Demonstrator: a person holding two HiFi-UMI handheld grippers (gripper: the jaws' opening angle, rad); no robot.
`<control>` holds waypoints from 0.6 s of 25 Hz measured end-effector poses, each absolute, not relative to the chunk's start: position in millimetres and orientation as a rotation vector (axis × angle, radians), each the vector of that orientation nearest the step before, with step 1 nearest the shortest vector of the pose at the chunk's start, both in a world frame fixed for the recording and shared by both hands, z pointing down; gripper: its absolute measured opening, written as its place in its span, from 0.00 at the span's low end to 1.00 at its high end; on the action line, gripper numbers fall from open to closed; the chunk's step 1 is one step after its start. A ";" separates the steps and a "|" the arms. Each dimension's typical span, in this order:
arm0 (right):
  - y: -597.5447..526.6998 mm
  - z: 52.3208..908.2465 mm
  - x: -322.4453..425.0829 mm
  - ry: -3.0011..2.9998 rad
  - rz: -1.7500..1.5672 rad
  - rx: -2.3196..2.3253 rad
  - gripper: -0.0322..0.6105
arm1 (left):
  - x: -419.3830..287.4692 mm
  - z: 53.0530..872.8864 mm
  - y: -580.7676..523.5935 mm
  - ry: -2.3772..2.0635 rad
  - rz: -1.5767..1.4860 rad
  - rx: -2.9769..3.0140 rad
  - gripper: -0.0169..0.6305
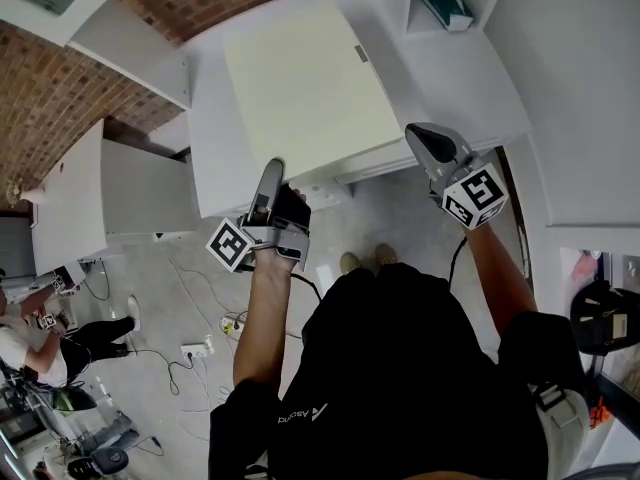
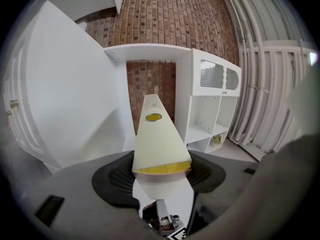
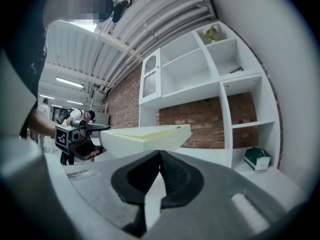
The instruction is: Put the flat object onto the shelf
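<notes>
- Lettering [image 1: 302, 414] in white on the black shirt [image 1: 420, 368]: turned away from the head view and too small to read with confidence.
- Black-and-white square markers on the cube of each gripper: patterns only, no words.
- Flat board [image 1: 300, 88], pale cream: bears a small grey label [image 1: 361, 54] near its far right edge, print unreadable. Shows a yellow oval mark [image 2: 153, 117] in the left gripper view, with no writing on it.
- Left gripper [image 1: 273, 170]: jaws spread wide and pinching the board at its near left corner, pads against both of its sides. Yellow layer visible at the gripped end.
- Right gripper [image 1: 414, 132]: jaws pressed together with nothing seen between them, tips at the board's near right corner. Contact with the board impossible to judge.
- Board position: held roughly level between the two grippers, in front of the white shelf unit [image 3: 200, 90], in none of its compartments.
- Green box [image 1: 447, 6] lying in one open compartment, no legible print.
- Room: red brick wall [image 1: 50, 98] behind the shelving, white pipes [image 3: 150, 24] along the ceiling. Grey floor [image 1: 180, 288] strewn with cables and a white power strip [image 1: 195, 349].
- Second person [image 1: 40, 343] low at the far left of the head view, beside more equipment.
</notes>
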State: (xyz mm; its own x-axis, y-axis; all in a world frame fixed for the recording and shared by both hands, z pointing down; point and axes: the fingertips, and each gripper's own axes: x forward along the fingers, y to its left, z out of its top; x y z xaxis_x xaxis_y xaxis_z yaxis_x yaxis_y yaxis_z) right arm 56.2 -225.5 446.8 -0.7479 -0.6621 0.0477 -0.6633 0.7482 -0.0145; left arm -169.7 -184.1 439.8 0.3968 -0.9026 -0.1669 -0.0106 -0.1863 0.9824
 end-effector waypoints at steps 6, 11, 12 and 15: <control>-223.1 421.7 68.3 -2.931 -0.002 1.155 0.05 | -152.5 363.6 -183.2 -0.767 -1.038 1.583 0.45; -220.7 394.8 79.2 -2.943 -0.085 1.204 0.05 | -144.3 310.5 -181.7 -0.717 -1.051 1.627 0.45; -219.9 388.9 81.6 -2.944 -0.105 1.214 0.05 | -143.6 301.8 -181.6 -0.714 -1.052 1.634 0.45; -218.2 368.2 86.0 -2.954 -0.183 1.225 0.05 | -142.9 277.9 -184.2 -0.713 -1.053 1.652 0.45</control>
